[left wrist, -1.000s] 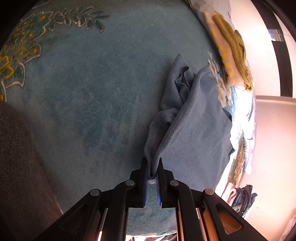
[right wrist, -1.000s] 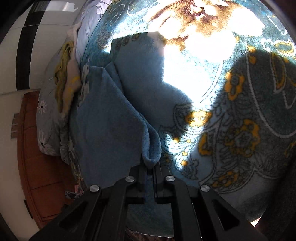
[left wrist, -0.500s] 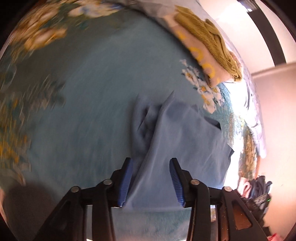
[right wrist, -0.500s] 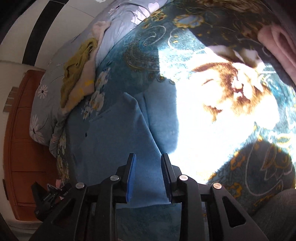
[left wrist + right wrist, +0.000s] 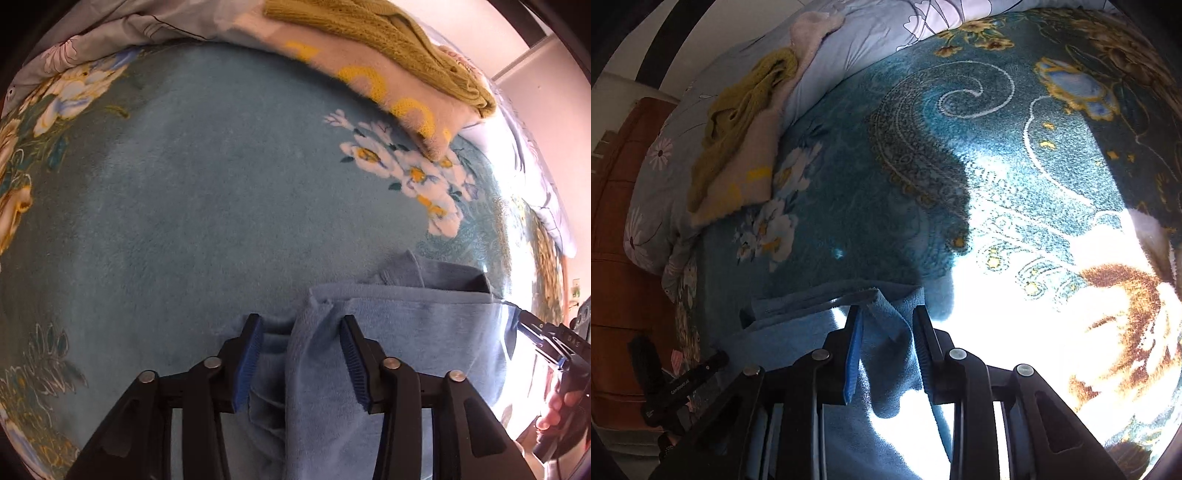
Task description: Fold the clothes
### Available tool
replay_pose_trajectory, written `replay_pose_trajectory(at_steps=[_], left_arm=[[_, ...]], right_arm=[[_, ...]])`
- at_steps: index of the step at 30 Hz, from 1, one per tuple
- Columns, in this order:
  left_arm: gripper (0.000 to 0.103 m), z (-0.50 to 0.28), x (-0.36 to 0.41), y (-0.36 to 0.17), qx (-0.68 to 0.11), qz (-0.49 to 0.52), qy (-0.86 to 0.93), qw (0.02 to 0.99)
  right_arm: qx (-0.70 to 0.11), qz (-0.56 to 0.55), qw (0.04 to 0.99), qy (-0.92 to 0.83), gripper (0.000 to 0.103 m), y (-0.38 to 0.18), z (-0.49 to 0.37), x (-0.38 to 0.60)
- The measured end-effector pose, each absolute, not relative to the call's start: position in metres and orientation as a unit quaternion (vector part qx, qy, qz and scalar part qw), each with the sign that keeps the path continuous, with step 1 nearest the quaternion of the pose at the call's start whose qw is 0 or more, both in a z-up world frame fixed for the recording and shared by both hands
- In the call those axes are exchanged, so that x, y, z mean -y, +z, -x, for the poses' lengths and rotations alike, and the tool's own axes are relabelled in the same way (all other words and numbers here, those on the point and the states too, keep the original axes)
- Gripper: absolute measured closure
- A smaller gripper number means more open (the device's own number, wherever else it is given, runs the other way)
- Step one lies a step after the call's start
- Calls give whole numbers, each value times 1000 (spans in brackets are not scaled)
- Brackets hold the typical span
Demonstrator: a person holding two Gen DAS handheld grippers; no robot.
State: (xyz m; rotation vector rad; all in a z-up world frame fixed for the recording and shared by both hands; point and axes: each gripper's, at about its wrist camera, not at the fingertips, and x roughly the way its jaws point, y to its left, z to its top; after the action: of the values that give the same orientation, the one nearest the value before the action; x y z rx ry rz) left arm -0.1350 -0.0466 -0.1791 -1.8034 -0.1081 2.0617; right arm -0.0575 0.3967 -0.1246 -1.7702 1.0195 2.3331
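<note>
Left tool (image 5: pixel 301 325): two black linkage arms are tapering forward, each carrying round silver screw heads and ending in a ribbed blue pad (image 5: pixel 248 363). Right tool (image 5: pixel 886 314): the same black frame is showing silver screws and a blue-padded finger (image 5: pixel 854 354). Small white lettering, too fine to read, is running along a black side bar.

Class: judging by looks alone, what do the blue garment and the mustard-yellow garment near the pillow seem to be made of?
Blue garment: probably fleece or a brushed knit; matte, with a short fuzzy nap and soft, thick folds.
Mustard-yellow garment: looks like a chunky yarn knit, since ribbed and cabled stitches show. The fibre of either cannot be told.
</note>
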Motion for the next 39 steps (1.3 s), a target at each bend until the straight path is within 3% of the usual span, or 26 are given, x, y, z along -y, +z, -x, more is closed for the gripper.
replay_pose_trajectory(at_steps=[1,2,4,12,18,21,23,25,27,28,31,35,39], left_arm=[[86,136,47,-179,46,643,738,202],[91,136,48,-179,51,640,739,204],[96,134,49,-176,55,631,745,209],[96,138,66,-144,93,590,771,219],[96,151,61,-176,78,632,749,182],[94,150,63,-176,97,635,744,183],[86,147,66,-170,96,632,748,179],[77,139,70,-160,89,624,758,165],[70,126,74,-147,90,611,771,156],[69,118,74,-141,100,606,773,160],[68,88,59,-137,117,617,752,200],[68,45,11,-153,81,656,696,280],[68,29,-17,-180,65,685,661,299]], right_arm=[[-327,572,16,752,88,-125,58,-396],[-324,574,11,752,97,-124,58,-395],[-317,577,-4,753,100,-121,59,-393],[-298,537,-16,789,102,-83,71,-399],[-334,559,12,759,102,-118,71,-403],[-341,558,9,756,101,-119,58,-405],[-339,560,2,756,101,-118,45,-407],[-343,563,-7,752,95,-118,33,-411],[-352,564,-14,747,75,-120,20,-416],[-358,563,-21,744,72,-121,12,-419],[-380,572,-47,726,68,-133,-14,-420],[-413,576,-56,703,67,-150,-33,-417],[-435,576,-67,689,66,-162,-36,-410]])
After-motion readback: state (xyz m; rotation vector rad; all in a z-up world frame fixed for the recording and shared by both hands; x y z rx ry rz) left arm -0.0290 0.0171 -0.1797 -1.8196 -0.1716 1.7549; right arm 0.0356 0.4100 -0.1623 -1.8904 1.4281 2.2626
